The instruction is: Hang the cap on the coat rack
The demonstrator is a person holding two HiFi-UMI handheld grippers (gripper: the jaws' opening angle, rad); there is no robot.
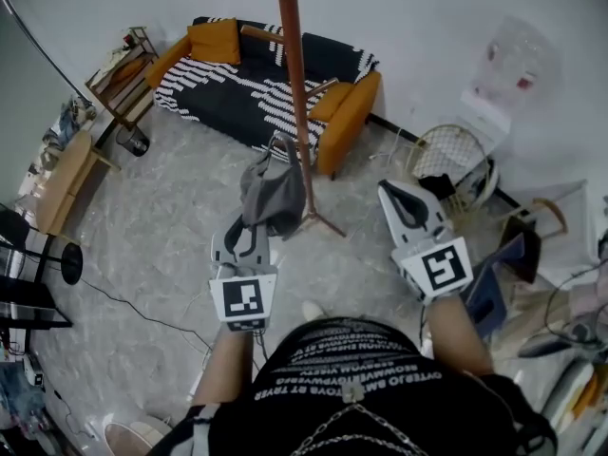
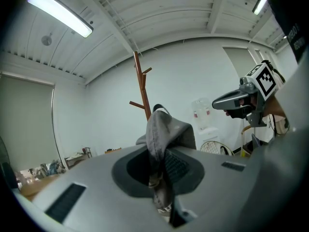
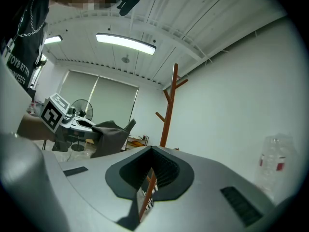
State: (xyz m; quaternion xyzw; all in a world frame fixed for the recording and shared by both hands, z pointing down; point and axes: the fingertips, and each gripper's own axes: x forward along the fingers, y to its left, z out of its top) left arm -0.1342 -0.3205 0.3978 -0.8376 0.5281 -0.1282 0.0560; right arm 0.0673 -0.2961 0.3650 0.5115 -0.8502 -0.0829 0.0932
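Observation:
A grey cap [image 1: 274, 196] hangs bunched from my left gripper [image 1: 258, 218], which is shut on its fabric. In the left gripper view the cap [image 2: 161, 129] rises out of the closed jaws. The brown wooden coat rack [image 1: 296, 74] stands just beyond the cap, its pegs [image 2: 141, 88] higher than the cap. My right gripper [image 1: 388, 190] is held to the right of the pole, shut and empty. The right gripper view shows the rack [image 3: 169, 110] ahead, with the cap [image 3: 108, 137] at its left.
An orange sofa with a black-and-white throw [image 1: 256, 84] sits behind the rack. A wire basket [image 1: 446, 160] and a water dispenser [image 1: 513, 65] stand at the right wall. A wooden side table [image 1: 66, 179] and a black fan base [image 1: 62, 259] are at the left.

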